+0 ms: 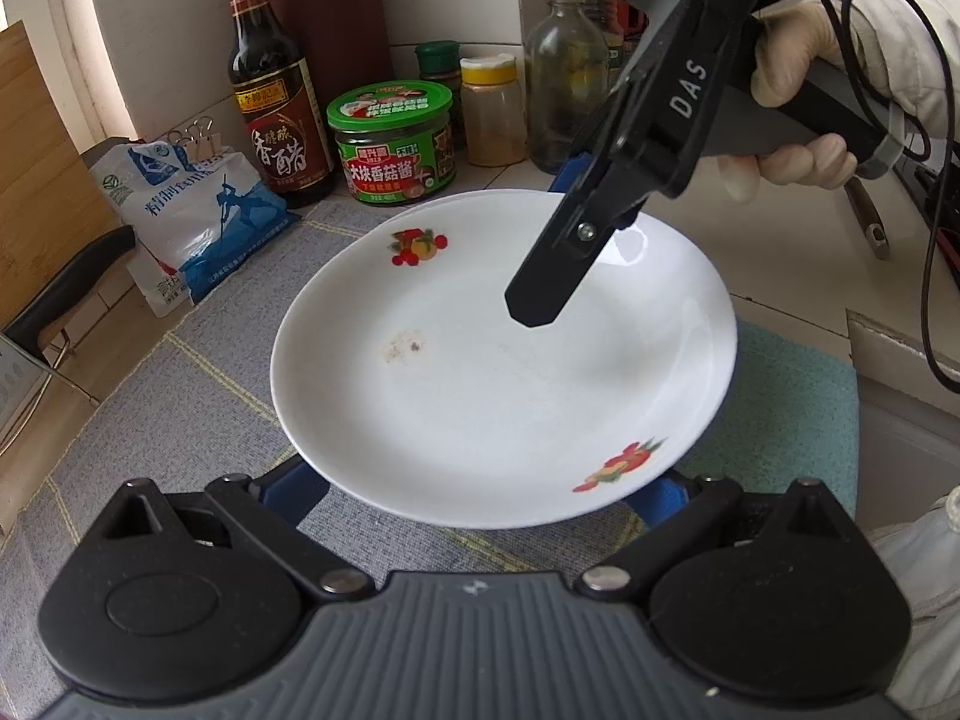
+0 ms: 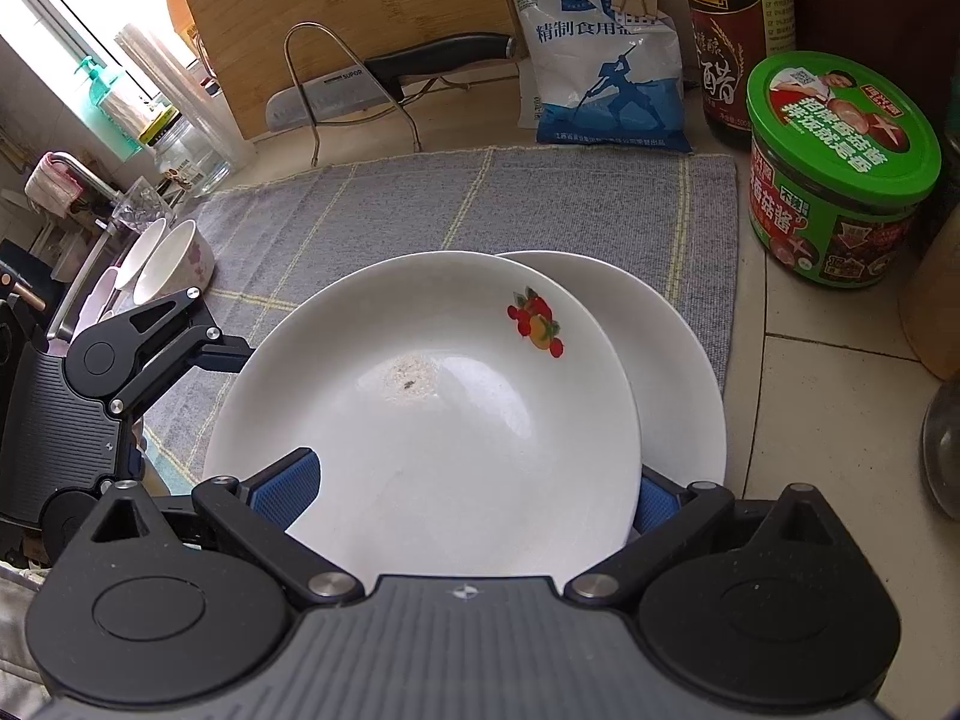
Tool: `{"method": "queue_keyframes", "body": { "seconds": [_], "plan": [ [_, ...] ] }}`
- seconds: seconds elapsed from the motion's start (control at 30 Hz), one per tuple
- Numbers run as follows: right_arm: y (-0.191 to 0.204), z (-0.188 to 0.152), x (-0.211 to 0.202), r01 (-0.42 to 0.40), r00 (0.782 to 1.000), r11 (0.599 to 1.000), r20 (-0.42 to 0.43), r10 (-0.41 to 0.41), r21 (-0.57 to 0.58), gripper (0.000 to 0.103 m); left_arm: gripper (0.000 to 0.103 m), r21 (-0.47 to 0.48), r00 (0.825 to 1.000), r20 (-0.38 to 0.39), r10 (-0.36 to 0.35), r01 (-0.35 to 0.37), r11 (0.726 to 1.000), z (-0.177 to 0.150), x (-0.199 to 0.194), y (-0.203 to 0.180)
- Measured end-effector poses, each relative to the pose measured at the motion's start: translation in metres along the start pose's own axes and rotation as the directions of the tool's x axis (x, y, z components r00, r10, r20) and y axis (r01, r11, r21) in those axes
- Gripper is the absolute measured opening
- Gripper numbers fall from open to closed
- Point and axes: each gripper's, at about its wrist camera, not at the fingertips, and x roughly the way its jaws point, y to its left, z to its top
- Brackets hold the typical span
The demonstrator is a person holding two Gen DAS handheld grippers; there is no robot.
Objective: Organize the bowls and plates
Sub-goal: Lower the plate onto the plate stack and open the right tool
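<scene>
A white plate with red fruit prints [image 1: 480,372] [image 2: 420,420] lies tilted on a second white plate [image 2: 672,348], which is offset to the right, both on a grey cloth mat [image 2: 480,204]. My left gripper [image 1: 480,489] stands open at the near rim, and the plate hides its blue pads' tips. One of its fingers [image 2: 219,354] touches the plate's left rim. My right gripper [image 2: 471,498] [image 1: 552,240] is open and straddles the far rim, with one black finger [image 1: 534,306] hovering over the plate and a blue pad below. Two white bowls [image 2: 174,264] sit at the mat's left end.
Along the wall stand a green-lidded sauce jar [image 1: 390,144] [image 2: 840,180], a dark vinegar bottle [image 1: 270,90], a salt bag [image 1: 192,216] [image 2: 606,60], spice jars [image 1: 492,114] and a glass bottle [image 1: 567,72]. A knife on a wire rack [image 2: 384,78] leans by a cutting board [image 2: 336,18]. A teal cloth [image 1: 792,408] lies to the right.
</scene>
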Motion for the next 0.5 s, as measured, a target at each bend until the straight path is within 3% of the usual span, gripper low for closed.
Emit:
{"method": "queue_keyframes", "body": {
  "seconds": [0.5],
  "plan": [
    [-0.004,-0.012,-0.016,0.050,0.998,0.998,0.023,-0.051,0.046,0.103,0.100,0.032,1.000,-0.002,-0.007,0.007,0.999,0.001,0.008,0.001]
  ]
}}
